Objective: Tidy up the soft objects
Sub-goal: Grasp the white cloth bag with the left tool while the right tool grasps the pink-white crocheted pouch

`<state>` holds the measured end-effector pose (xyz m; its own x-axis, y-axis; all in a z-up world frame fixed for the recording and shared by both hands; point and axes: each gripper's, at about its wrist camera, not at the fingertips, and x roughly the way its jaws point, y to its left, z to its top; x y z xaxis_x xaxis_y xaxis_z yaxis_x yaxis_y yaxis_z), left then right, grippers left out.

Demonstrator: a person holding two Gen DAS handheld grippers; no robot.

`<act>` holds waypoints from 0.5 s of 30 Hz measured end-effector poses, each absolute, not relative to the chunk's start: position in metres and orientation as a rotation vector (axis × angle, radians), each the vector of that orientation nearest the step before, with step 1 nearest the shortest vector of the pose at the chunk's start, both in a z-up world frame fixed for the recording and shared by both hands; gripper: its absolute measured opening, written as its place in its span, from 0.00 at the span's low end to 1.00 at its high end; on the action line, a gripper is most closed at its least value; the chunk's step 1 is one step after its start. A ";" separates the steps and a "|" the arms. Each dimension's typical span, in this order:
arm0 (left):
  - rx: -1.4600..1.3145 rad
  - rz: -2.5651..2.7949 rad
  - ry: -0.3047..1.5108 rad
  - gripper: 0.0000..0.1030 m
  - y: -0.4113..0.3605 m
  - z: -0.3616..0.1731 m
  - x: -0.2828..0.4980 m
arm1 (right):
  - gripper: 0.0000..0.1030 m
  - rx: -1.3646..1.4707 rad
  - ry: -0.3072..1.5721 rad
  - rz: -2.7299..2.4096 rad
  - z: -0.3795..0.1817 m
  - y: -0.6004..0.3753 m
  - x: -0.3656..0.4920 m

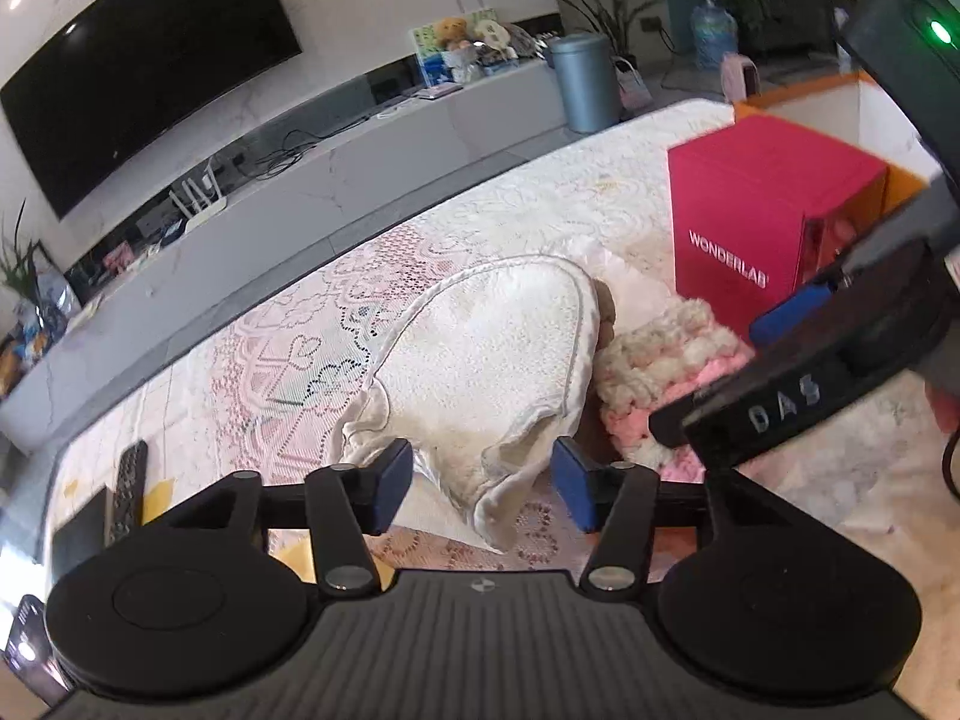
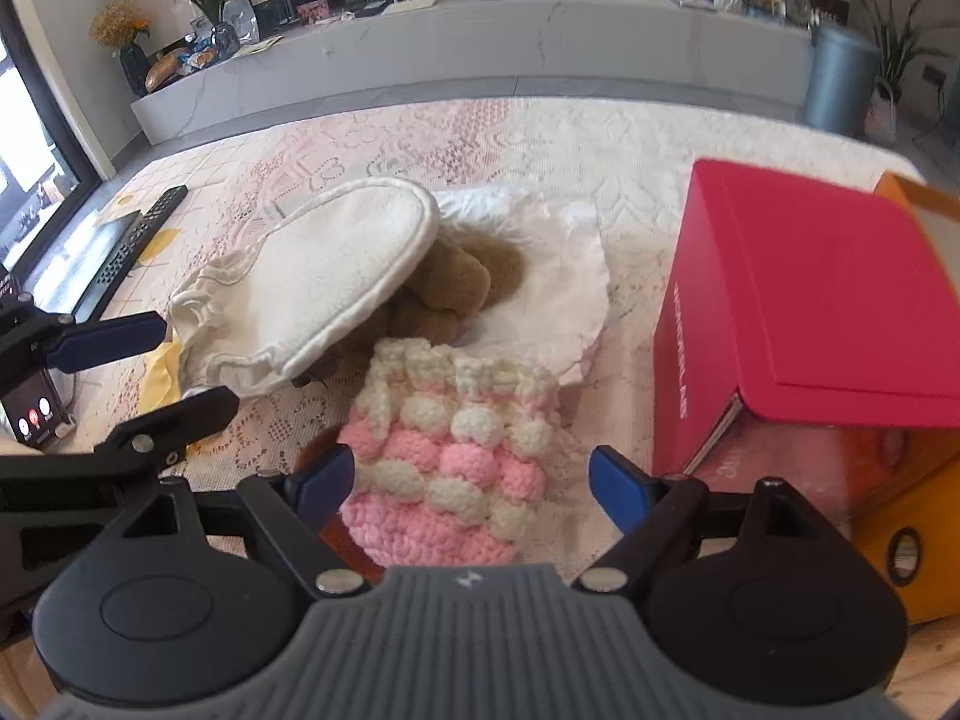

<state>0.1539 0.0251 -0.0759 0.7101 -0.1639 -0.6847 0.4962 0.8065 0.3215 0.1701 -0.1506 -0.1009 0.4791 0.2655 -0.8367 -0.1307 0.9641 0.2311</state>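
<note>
My left claw (image 1: 483,483) hangs low with its jaws spread wide, blue pads (image 1: 393,483) well apart and closed on nothing. My right claw (image 2: 471,483) is likewise parted, its blue pads (image 2: 618,486) gripping nothing. The two sit close together, the left one's fingers (image 2: 108,336) reaching in just beside my right.

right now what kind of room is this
Most likely a home living room. A large wall-mounted TV hangs above a long low grey media console holding plush toys and potted plants, and the work surface is a lace-covered table with a TV remote on it.
</note>
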 end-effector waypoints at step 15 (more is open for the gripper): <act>0.812 -0.352 0.648 0.66 -0.009 -0.114 0.164 | 0.71 0.221 1.090 0.269 -0.110 -0.143 0.181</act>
<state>0.1637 -0.0091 -0.1139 0.7543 -0.0477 -0.6548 0.5234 0.6458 0.5559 0.1811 -0.1427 -0.1100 0.4353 0.3219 -0.8408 -0.1058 0.9457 0.3073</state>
